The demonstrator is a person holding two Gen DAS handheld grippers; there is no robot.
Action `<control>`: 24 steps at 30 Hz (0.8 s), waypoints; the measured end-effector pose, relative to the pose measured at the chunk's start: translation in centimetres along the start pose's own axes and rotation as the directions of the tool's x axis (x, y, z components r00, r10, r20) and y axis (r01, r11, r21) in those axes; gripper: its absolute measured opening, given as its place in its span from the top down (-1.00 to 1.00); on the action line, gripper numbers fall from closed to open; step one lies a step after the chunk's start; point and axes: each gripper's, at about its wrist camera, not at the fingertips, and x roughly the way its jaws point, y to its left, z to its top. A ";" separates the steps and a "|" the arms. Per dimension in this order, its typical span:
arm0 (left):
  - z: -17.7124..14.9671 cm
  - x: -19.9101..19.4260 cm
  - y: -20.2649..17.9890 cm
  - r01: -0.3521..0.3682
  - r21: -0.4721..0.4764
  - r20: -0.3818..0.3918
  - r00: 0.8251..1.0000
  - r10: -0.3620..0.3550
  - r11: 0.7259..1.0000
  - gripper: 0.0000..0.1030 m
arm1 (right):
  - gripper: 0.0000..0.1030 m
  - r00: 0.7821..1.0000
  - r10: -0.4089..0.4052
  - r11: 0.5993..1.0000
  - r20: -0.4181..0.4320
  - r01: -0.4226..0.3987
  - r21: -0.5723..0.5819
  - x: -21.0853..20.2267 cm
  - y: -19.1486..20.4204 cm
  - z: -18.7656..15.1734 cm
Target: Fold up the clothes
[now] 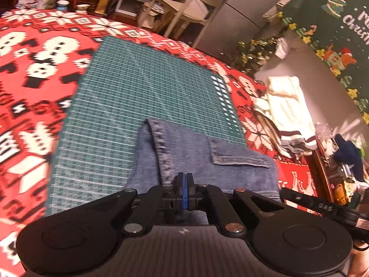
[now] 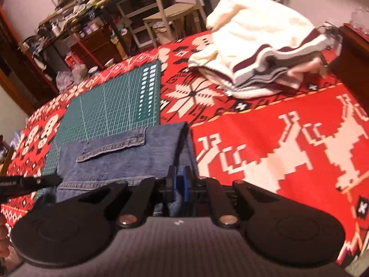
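Note:
A pair of blue jeans (image 1: 198, 154) lies folded across the near end of a green cutting mat (image 1: 138, 85), back pocket up. My left gripper (image 1: 183, 178) is shut, its blue pads pinching the near edge of the denim by a seam. In the right wrist view the jeans (image 2: 124, 159) spread to the left, with their folded side edge (image 2: 184, 138) running straight ahead. My right gripper (image 2: 178, 177) is shut on that edge, and denim shows between its pads. Each gripper appears at the rim of the other's view: the right gripper (image 1: 322, 205) and the left gripper (image 2: 30, 182).
A red Christmas tablecloth (image 2: 276, 138) covers the table. A pile of folded white knitwear (image 2: 260, 50) with dark stripes sits at the far right of the table. Chairs (image 1: 184, 4), shelves and clutter stand beyond the far edge. A dark wooden box (image 2: 352, 53) is at the right.

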 end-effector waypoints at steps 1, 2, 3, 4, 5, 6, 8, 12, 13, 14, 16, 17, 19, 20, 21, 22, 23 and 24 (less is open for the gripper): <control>0.0 -0.4 0.4 -0.030 -0.009 0.001 1.000 0.030 1.000 0.95 | 0.87 1.000 -0.001 1.000 0.008 0.001 0.008 -0.4 -0.1 0.0; 0.0 -0.7 0.9 -0.045 -0.026 0.005 0.999 0.045 0.999 0.96 | 0.87 1.000 -0.003 1.000 0.014 0.003 0.016 -0.7 -0.3 0.0; 0.1 -1.1 1.5 -0.039 -0.057 0.006 0.999 0.039 0.998 0.96 | 0.84 1.000 -0.006 1.000 0.015 0.006 0.024 -0.9 -0.4 0.0; 0.2 -1.5 2.2 -0.032 -0.088 0.007 0.999 0.033 0.996 0.95 | 0.80 1.000 -0.009 0.999 0.016 0.008 0.032 -1.1 -0.5 0.0; 0.3 -1.9 2.8 -0.027 -0.115 0.007 1.000 0.028 0.993 0.92 | 0.78 1.000 -0.010 0.999 0.016 0.010 0.042 -1.3 -0.6 0.0; 0.3 -2.2 3.3 -0.029 -0.132 0.005 1.000 0.030 0.991 0.89 | 0.76 1.000 -0.009 0.999 0.012 0.008 0.054 -1.4 -0.7 0.0; 0.3 -2.7 3.6 -0.063 -0.134 -0.008 0.998 0.063 0.989 0.57 | 0.71 1.000 -0.009 0.997 0.000 0.009 0.070 -1.6 -0.9 -0.1; 0.4 -3.2 3.2 -0.116 -0.064 -0.046 0.992 0.114 0.991 0.37 | 0.56 0.999 -0.002 0.995 -0.034 0.005 0.095 -1.6 -1.2 -0.2; 0.3 -3.2 3.0 -0.134 -0.042 -0.054 0.990 0.131 0.990 0.34 | 0.53 0.999 0.008 0.995 -0.043 -0.004 0.100 -1.5 -1.2 -0.2; 0.2 -3.2 2.9 -0.145 -0.024 -0.066 0.987 0.144 0.989 0.34 | 0.46 0.999 0.016 0.995 -0.049 -0.011 0.101 -1.5 -1.2 -0.3; 0.0 -3.1 2.9 -0.159 -0.001 -0.098 0.983 0.158 0.987 0.25 | 0.44 0.998 0.010 0.996 -0.065 -0.004 0.087 -1.4 -1.2 -0.3; -0.1 -2.8 2.8 -0.165 0.009 -0.117 0.979 0.165 0.986 0.16 | 0.44 0.997 0.002 0.997 -0.074 0.004 0.075 -1.4 -1.2 -0.4; -0.3 -2.2 2.5 -0.180 0.032 -0.151 0.972 0.183 0.983 0.16 | 0.43 0.995 -0.009 0.998 -0.098 0.014 0.056 -1.2 -1.2 -0.5; -0.4 -2.0 2.3 -0.190 0.048 -0.156 0.968 0.196 0.981 0.16 | 0.43 0.993 -0.001 0.998 -0.114 0.007 0.055 -1.0 -1.2 -0.6; -0.5 -1.8 2.1 -0.192 0.060 -0.159 0.967 0.199 0.980 0.16 | 0.43 0.992 0.010 0.998 -0.127 -0.003 0.055 -0.8 -1.3 -0.7; -0.5 -1.7 2.0 -0.186 0.067 -0.162 0.968 0.194 0.980 0.16 | 0.44 0.990 0.017 0.999 -0.139 -0.009 0.053 -0.7 -1.3 -0.7; -0.5 -1.6 1.9 -0.181 0.074 -0.161 0.968 0.191 0.981 0.16 | 0.44 0.989 0.008 0.999 -0.145 -0.002 0.044 -0.4 -1.2 -0.8; -0.5 -1.4 1.8 -0.177 0.081 -0.161 0.969 0.188 0.981 0.16 | 0.43 0.988 -0.008 0.999 -0.151 0.013 0.030 -0.2 -1.1 -0.8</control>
